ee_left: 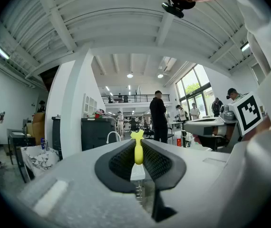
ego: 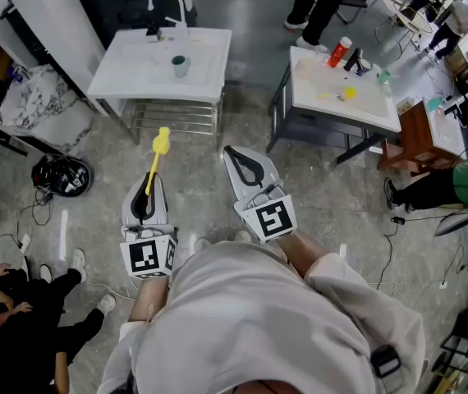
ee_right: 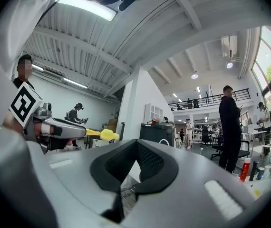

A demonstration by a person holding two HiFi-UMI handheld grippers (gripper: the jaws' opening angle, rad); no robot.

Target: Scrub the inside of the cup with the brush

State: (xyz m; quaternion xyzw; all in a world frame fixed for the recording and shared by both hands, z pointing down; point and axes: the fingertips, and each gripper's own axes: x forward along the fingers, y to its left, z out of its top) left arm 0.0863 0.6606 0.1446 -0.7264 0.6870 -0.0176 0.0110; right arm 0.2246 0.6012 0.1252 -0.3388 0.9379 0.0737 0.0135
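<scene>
- The left gripper (ego: 147, 185), lower left of centre in the head view, is grasping the handle of a slim yellow plastic brush (ego: 157, 158). The brush's rounded head is pointing up the frame, past the jaw tips.
- The right gripper (ego: 236, 158), just right of it near the centre, is sitting clenched shut with nothing between its jaws.
- A small teal cup (ego: 181, 66) is standing on a white sink-top table (ego: 131, 76) in the upper middle of the frame. It is well apart from the brush and both grippers.
- The person is standing on a grey floor (ego: 201, 187).
</scene>
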